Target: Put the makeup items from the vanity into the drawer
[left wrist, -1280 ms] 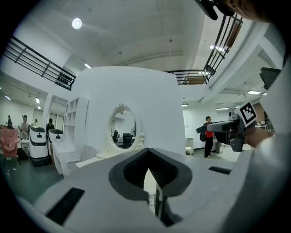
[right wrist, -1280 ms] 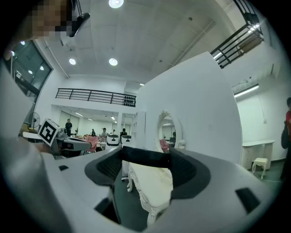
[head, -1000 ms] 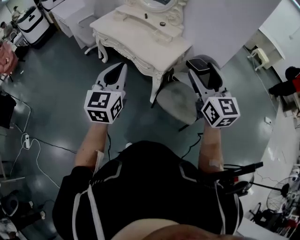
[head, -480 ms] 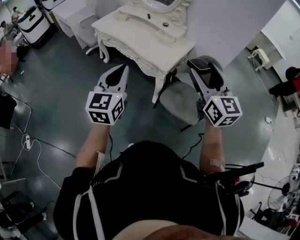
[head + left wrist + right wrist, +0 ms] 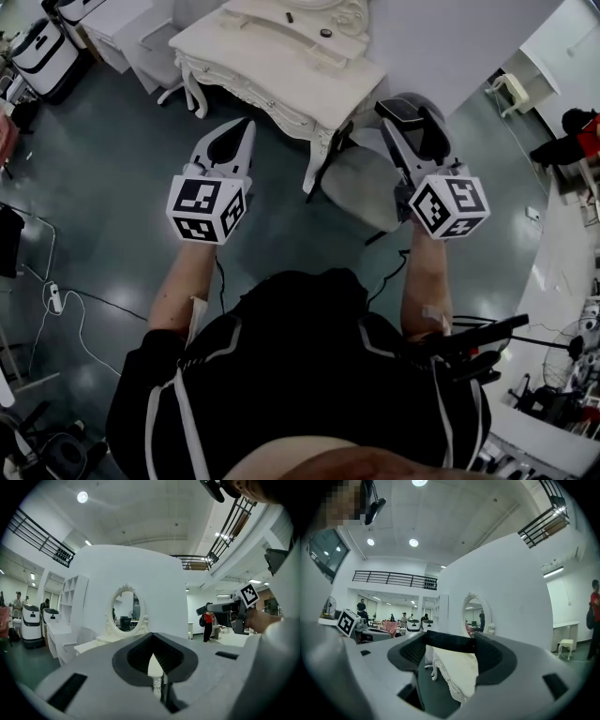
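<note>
Grey floor (image 5: 112,178), white vanity (image 5: 272,70), left gripper (image 5: 246,127) fingers together, right gripper (image 5: 403,112) fingers gripping black bar (image 5: 450,642)

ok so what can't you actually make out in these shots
- Makeup items: dark specks on the vanity, too small in the head view to identify.
- Drawer: too small in the head view; in both gripper views the gripper's own body covers most of the vanity front.
- Black bar across the jaws of the right gripper: too dark to identify.
- Mirror: cut off by the head view's top edge.
</note>
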### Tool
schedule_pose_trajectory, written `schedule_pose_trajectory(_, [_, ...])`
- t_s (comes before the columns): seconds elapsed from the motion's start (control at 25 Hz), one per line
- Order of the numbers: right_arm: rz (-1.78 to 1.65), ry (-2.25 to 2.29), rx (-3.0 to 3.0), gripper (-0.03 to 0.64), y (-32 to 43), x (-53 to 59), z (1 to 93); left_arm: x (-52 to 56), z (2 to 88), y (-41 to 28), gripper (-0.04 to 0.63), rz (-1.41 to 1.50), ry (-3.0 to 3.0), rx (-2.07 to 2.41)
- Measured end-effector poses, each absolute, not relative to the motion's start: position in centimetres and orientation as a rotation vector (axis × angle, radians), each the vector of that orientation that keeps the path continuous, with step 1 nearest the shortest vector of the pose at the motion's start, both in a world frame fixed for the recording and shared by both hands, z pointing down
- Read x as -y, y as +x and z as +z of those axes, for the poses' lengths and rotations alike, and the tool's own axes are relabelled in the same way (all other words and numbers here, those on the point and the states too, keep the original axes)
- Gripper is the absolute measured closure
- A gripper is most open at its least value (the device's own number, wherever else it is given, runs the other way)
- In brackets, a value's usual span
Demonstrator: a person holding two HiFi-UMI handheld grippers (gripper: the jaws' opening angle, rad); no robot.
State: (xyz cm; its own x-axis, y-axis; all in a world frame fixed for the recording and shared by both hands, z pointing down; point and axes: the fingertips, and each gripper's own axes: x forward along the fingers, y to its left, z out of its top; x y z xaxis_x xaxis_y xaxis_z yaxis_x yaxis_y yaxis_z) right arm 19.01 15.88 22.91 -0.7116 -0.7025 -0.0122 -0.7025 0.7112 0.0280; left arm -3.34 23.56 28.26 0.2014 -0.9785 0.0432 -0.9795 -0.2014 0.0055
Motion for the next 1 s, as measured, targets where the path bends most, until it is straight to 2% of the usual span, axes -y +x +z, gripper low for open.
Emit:
schedule_pose_trajectory(0.44, [0.062, -1.193, -2.913, 0.288, 16.6, -10.5, 24.0, -17.7, 30.0, -4.9, 0.592, 0.057, 2.414, 1.934])
schedule_pose_trajectory(1.0, [0.026, -1.097, -2.942, 0.288, 17.4, 4.0, 24.3, -2.3, 29.0, -2.7, 0.592, 0.124, 2.394, 1.949])
